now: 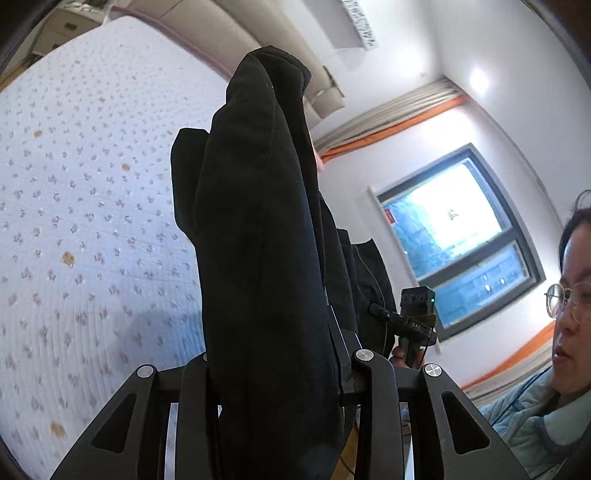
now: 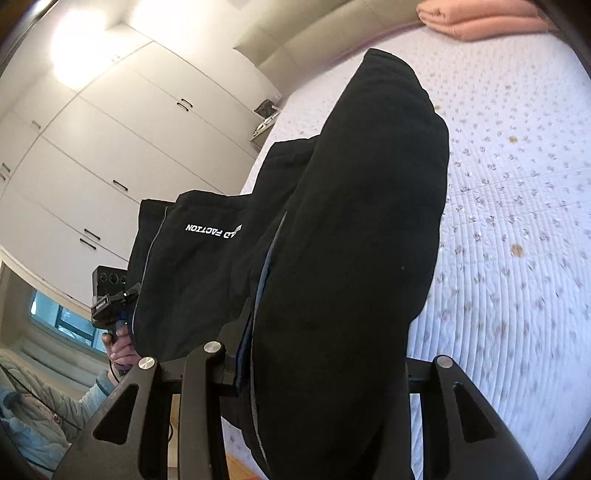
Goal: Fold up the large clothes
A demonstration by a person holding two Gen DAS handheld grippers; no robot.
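We find the large black fleece garment point(image 1: 258, 236) lifted clear of the bed and bunched between the fingers of the left claw point(image 1: 273, 369). The cloth fills the gap between the fingers and runs up toward 12 o'clock in the left wrist view, so we record this claw as clamped on the garment. The fingertips themselves are buried in fabric.

In the right wrist view the same black fleece garment point(image 2: 362, 229) passes between the fingers of the right claw point(image 2: 314, 354), and we record that claw likewise as gripping the cloth. A thin blue-grey piping line runs along a seam near the fingers. White lettering point(image 2: 214, 230) reads reversed on a hanging panel at 9 o'clock of the main fold.

The bed with white quilted floral cover point(image 1: 74, 206) lies behind the garment, at 9 o'clock in the left view and at 3 o'clock in the right view point(image 2: 517, 221). A folded pink blanket point(image 2: 480, 18) sits on the bed at 1 o'clock in the right view.

Each view shows the opposite handheld unit beside the hanging cloth, with the person's fingers around its grip. The person in pale blue jacket and glasses point(image 1: 569, 295) appears at 3 o'clock in the left view. A dark-framed window point(image 1: 461, 236) stands behind. White wardrobe doors point(image 2: 110, 147) occupy 10 o'clock in the right view.
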